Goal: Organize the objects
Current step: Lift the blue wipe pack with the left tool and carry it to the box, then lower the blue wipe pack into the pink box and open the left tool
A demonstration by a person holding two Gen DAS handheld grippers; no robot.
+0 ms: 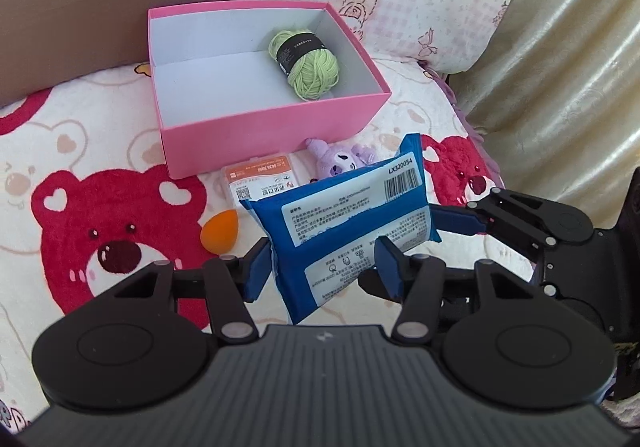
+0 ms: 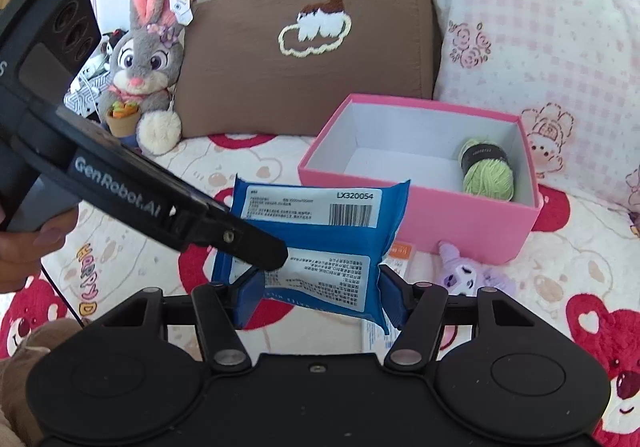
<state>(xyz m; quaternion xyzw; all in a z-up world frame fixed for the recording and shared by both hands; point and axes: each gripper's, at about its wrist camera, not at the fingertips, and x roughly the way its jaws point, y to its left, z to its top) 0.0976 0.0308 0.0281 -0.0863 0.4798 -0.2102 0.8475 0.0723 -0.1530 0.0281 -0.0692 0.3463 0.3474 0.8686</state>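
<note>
Views: my right wrist camera alone shows the plush rabbit point(image 2: 146, 59) against the brown pillow point(image 2: 304, 47); only my left one shows the orange teardrop sponge point(image 1: 219, 232).
Blue pack: the soft, crinkly blue pack point(image 1: 348, 223) with white printed labels hangs above the blanket, near side of the pink box point(image 1: 276, 127).
Left gripper: my left gripper point(image 1: 324, 267) pinches the pack's near lower part, blue pads pressed into both sides.
Right gripper: my right gripper point(image 2: 316, 297) clasps the same pack from its right end; the pads dent the film.
Pink box: open rectangular cardboard, white inside, with a green yarn ball point(image 1: 306, 63) in its far right corner.
Loose things: a flat orange-and-white packet point(image 1: 260, 181) and a purple plush toy point(image 1: 340, 163) lie on the fluffy bear-print blanket point(image 1: 100, 231), just near of the box.
</note>
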